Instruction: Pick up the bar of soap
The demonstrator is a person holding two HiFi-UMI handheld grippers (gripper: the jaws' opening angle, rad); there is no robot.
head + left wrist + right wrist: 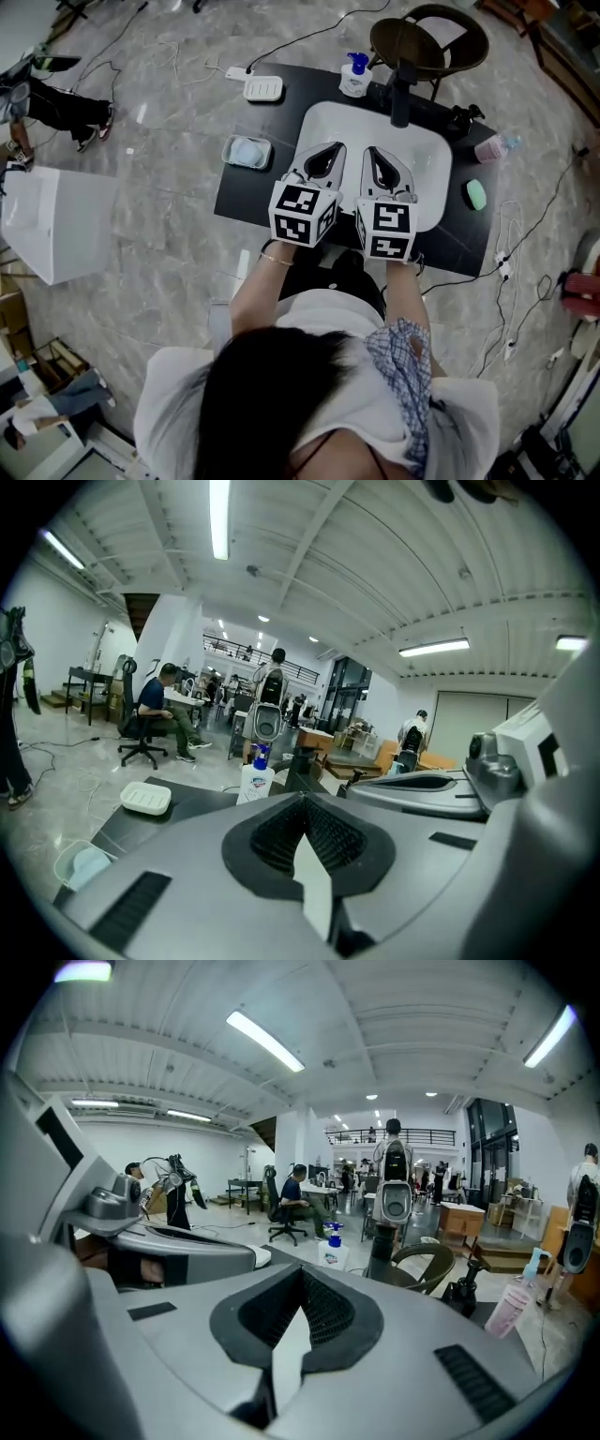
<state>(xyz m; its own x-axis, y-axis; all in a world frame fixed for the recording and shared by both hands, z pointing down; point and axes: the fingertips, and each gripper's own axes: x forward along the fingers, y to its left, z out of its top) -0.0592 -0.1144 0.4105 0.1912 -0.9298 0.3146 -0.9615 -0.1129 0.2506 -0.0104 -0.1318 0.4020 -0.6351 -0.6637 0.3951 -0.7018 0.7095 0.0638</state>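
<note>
The bar of soap [476, 194] is pale green and lies on the black table [246, 192] at the right, beside the white basin [433, 187]. It shows in neither gripper view. My left gripper [332, 149] [302, 799] and right gripper [372, 151] [302, 1274] hang side by side over the basin's near half, both pointing away from me. Each one's jaws meet at the tips with nothing between them. The soap lies to the right of the right gripper, well apart from it.
A black faucet [401, 89] stands at the basin's far edge, with a soap dispenser bottle [355, 75] [254, 778] [332, 1247] left of it. A white soap dish [263, 88] [145, 799], a clear tub [248, 152] and a pink bottle [495, 147] [511, 1309] share the table. Behind it stands a chair [441, 42].
</note>
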